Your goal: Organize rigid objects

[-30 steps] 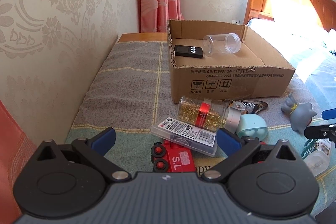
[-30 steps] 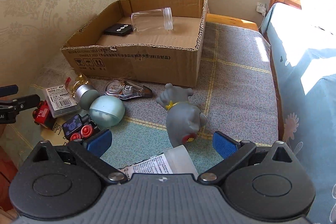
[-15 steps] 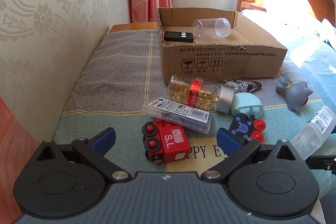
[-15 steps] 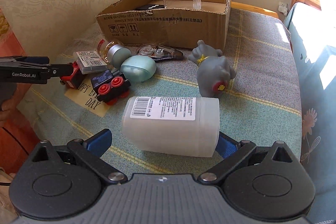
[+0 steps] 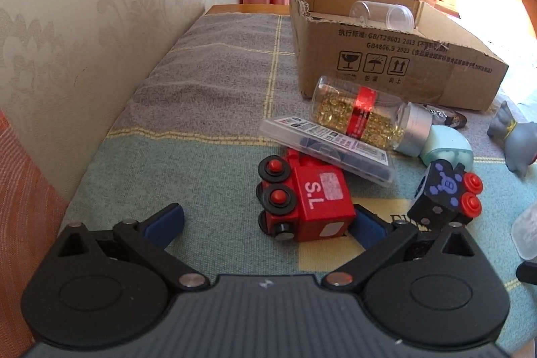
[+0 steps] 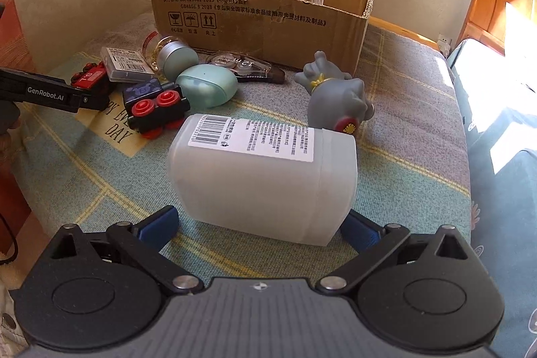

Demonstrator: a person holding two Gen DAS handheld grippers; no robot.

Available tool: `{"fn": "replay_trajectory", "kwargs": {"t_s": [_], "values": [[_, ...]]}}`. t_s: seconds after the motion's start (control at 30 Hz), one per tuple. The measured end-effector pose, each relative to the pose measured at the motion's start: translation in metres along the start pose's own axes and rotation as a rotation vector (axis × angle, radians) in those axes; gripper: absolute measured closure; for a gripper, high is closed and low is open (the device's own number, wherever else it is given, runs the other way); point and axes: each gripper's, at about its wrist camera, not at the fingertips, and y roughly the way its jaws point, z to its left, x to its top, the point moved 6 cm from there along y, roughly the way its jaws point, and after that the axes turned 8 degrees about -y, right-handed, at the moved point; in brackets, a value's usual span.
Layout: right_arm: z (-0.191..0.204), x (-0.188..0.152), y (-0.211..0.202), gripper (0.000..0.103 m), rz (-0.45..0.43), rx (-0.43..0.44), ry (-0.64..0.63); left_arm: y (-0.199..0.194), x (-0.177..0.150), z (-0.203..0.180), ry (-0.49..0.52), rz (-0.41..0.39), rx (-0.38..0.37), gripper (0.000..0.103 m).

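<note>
The left gripper (image 5: 265,220) stood spread wide, holding nothing. The red toy train (image 5: 302,198) lay on its side between the fingers, close against the right blue pad (image 5: 369,225) and well apart from the left one; contact could not be confirmed. Just beyond the train a flat clear case (image 5: 327,148) leaned over its far end, with a capsule bottle (image 5: 362,113) behind that and the cardboard box (image 5: 386,56) farther ahead.

The right gripper (image 6: 260,223) was likewise wide and gripped nothing. The white plastic bottle (image 6: 265,176) lay crosswise directly ahead of it, spanning nearly the full gap between the pads. Beyond the bottle to the left lay a black toy car (image 6: 154,108), and ahead stood a grey figurine (image 6: 339,96)
</note>
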Motion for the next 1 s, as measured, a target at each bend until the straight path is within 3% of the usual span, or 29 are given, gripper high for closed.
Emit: {"fn": "replay_trajectory", "kwargs": {"t_s": [0.23,0.43,0.6,0.7,1.0], "values": [[0.001,-0.002,-0.002,0.0,-0.05,-0.007,-0.002,-0.001,-0.003,0.001,-0.025,-0.077,0.017,0.0],[0.002,-0.002,-0.002,0.0,-0.066,-0.009,-0.004,-0.005,-0.005,-0.007,0.011,-0.143,0.036,0.004],[0.002,-0.002,-0.001,0.0,-0.067,-0.007,-0.006,-0.01,-0.005,-0.016,0.0,-0.151,-0.028,0.036],[0.002,-0.002,-0.002,0.0,-0.068,-0.007,-0.006,-0.011,-0.005,-0.021,0.008,-0.156,-0.038,0.046],[0.003,-0.001,-0.003,0.0,-0.044,-0.019,0.033,-0.01,-0.004,-0.014,0.001,-0.149,-0.032,0.054]]}}
